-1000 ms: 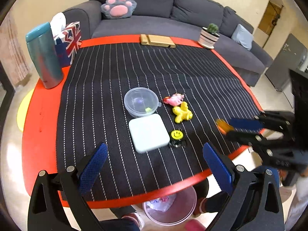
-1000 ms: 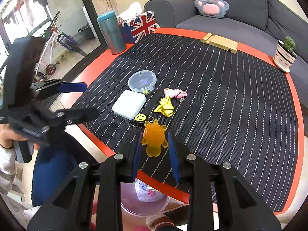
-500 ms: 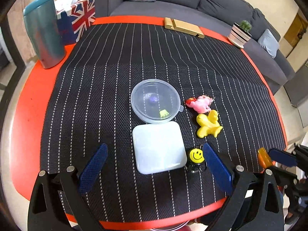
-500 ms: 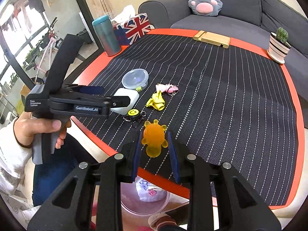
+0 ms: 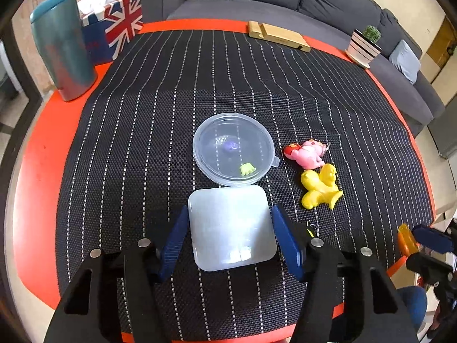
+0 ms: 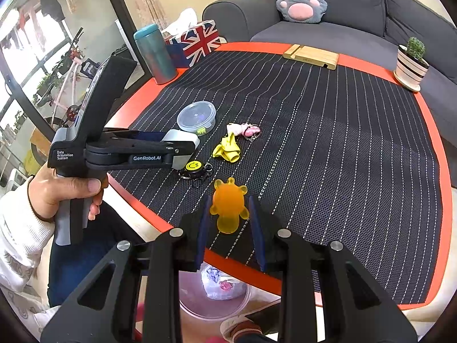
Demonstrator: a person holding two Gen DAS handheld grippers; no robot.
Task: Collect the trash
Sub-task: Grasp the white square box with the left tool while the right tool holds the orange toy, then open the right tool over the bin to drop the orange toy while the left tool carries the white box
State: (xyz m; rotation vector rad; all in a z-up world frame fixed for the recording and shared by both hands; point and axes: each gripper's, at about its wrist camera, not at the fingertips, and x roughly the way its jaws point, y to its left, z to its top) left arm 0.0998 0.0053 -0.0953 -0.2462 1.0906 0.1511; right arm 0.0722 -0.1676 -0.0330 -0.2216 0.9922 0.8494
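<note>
My left gripper has its blue pads on both sides of a pale square box on the striped mat, closed against it. It also shows in the right wrist view. My right gripper is shut on an orange translucent bear, held over the table's near edge; the bear shows in the left wrist view. A clear pink bin with trash in it stands on the floor below. A yellow toy, a pink toy and a smiley keyring lie on the mat.
A round clear lidded tub sits just behind the box. At the back stand a teal tumbler, a Union Jack tissue box, a wooden stand and a potted cactus. A grey sofa lies beyond.
My left gripper has moved forward over the table and closed from wide open onto the square box. My right gripper keeps holding the orange bear near the table edge.
</note>
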